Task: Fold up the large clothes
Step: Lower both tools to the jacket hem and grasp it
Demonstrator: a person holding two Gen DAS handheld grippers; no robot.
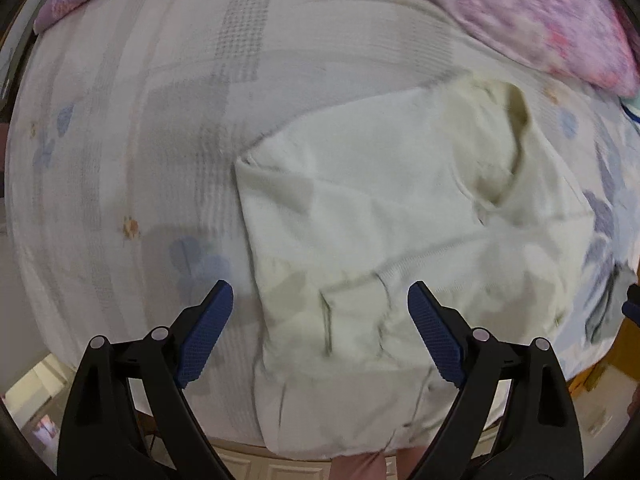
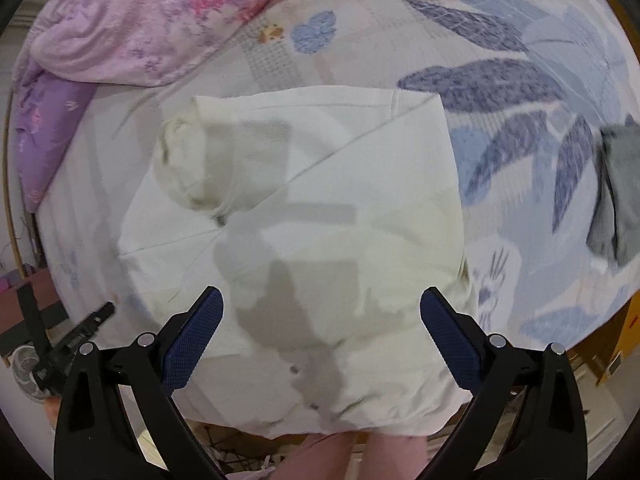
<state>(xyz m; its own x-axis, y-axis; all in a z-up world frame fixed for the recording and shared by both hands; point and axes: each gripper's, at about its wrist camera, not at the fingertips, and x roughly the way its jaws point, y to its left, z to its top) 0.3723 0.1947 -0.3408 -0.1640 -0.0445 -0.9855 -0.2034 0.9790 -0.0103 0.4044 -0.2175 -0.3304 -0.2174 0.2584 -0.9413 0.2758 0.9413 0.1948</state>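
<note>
1. Cream-white knit hooded garment (image 2: pixel 320 208), partly folded and creased, lies on the floral bedsheet (image 2: pixel 520 80), its hem at the bed's near edge.
2. Left gripper (image 1: pixel 320 312): blue-padded fingers spread apart, empty, above the garment.
3. Right gripper (image 2: pixel 322 316): likewise spread, empty, above the garment.

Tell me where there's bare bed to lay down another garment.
Free: the wide stretch of bedsheet left of the white garment, below the purple pillow. Crowded: the pink floral quilt beyond the garment, and the grey garment on the leaf print to its right.
</note>
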